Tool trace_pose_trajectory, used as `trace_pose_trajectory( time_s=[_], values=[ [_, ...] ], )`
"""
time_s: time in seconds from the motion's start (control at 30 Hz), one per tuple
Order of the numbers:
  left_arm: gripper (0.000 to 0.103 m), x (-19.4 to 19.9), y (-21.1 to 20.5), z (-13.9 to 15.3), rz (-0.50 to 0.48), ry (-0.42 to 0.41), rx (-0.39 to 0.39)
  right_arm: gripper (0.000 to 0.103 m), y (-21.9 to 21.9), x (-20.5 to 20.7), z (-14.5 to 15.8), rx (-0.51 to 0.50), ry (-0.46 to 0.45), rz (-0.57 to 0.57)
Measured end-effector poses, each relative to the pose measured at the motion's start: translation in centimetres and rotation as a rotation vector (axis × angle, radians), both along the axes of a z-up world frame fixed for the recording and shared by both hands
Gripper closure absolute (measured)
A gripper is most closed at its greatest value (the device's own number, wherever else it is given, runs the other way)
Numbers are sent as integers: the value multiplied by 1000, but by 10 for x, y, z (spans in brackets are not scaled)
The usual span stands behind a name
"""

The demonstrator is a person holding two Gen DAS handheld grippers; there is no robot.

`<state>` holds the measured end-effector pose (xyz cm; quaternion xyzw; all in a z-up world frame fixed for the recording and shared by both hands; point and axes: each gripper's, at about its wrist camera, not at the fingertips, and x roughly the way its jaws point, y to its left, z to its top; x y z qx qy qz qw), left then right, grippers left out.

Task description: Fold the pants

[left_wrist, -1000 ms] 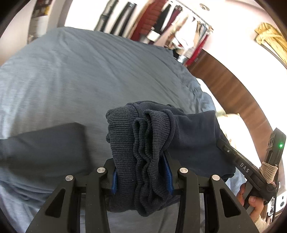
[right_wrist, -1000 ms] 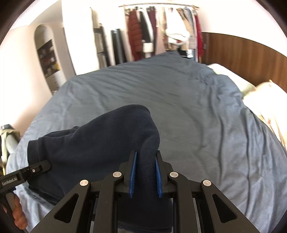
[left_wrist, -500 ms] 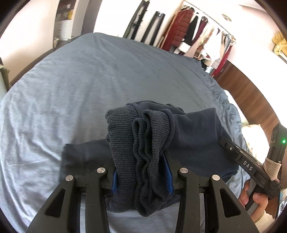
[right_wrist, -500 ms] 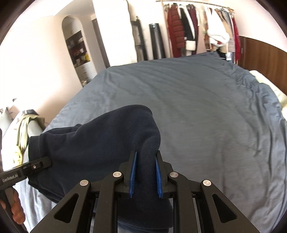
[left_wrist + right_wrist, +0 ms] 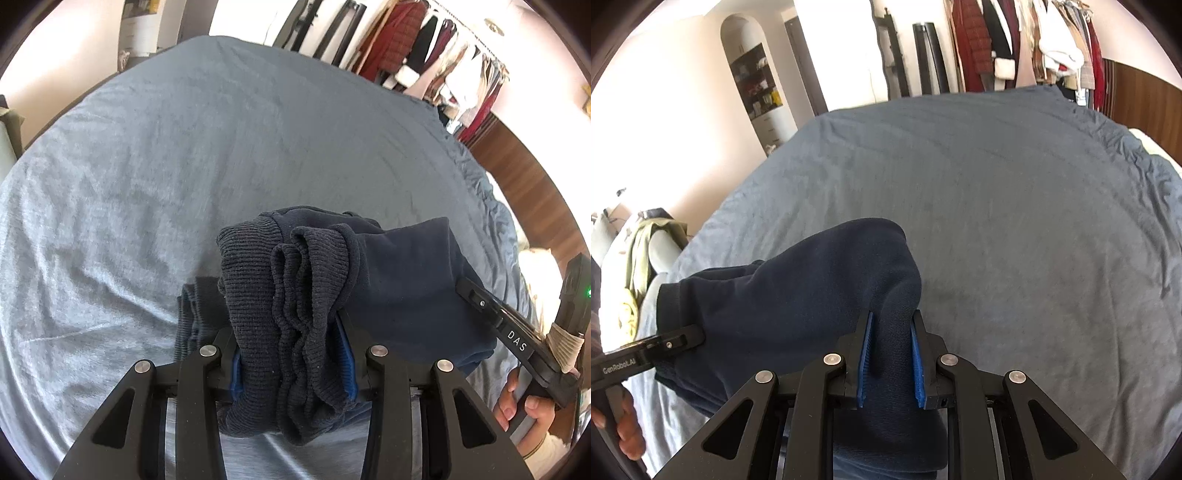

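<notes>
**Holdings: one pair of pants, carried in both my grippers over the bed**

- Pants [image 5: 402, 280]: dark navy, soft knit, bunched into a folded bundle and raised above the bed between my two grippers.
- Ribbed band [image 5: 291, 317]: grey-navy ribbing, several layers gathered together, standing up out of my left gripper and drooping over its front.
- My left gripper [image 5: 293, 363]: clamped on the ribbed band, blue pads pressed against both sides of the layers.
- My right gripper [image 5: 889, 360]: clamped on a smooth fold of the pants, the cloth rising in a rounded hump past the blue pads [image 5: 865, 360].
- My right hand [image 5: 524, 410]: wrapped around its gripper's handle, at the right edge of the left wrist view.
- Bed [image 5: 1015, 206]: covered by a blue-grey blanket, lightly creased.
- Clothes rail [image 5: 1027, 40]: hung with garments, against the far wall beyond the bed.
- Wooden headboard [image 5: 524, 184]: to the right of the bed.
</notes>
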<state>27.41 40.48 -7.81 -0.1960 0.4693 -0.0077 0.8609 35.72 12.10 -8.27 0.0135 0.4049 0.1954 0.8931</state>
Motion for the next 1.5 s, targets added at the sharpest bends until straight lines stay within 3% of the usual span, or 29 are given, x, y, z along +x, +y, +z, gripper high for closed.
trace_pose_trajectory(
  time_s=[0.2, 0.27, 0.37, 0.43, 0.57, 0.7, 0.87, 0.97, 1.0, 1.27, 1.4, 1.5],
  values=[
    [60, 2, 3, -15, -42, 34, 5, 83, 8, -3, -20, -59, 17, 5],
    [54, 2, 3, -16, -36, 45, 14, 82, 10, -5, -24, -94, 15, 8],
    [43, -1, 6, -16, -32, 67, 38, 71, 13, -9, -24, -152, 10, -7],
    [38, -4, 5, -10, -24, 69, 86, 59, 11, -13, -21, -207, -2, -45],
    [36, -11, 0, 6, -29, 47, 178, 56, 5, -17, -11, -237, -17, -72],
    [36, -20, -2, 22, 9, 26, 298, 56, 1, -22, 2, -235, -28, -80],
    [37, -18, -13, 37, -42, -62, 189, 56, 1, -35, 13, -171, -44, -46],
    [50, -12, -24, 28, -88, -66, 154, 56, -2, -36, 6, -144, -14, -30],
    [50, -10, -26, 22, -102, -57, 138, 56, -3, -36, 2, -148, -4, -30],
    [50, -9, -25, -11, -72, 6, 221, 56, -16, -33, -28, -189, 87, -69],
    [51, -23, -28, 0, -6, -22, 256, 56, -16, -41, -28, -216, 73, -63],
    [47, -45, -37, 18, 56, -72, 330, 56, -22, -49, -21, -246, 35, -88]
  ],
)
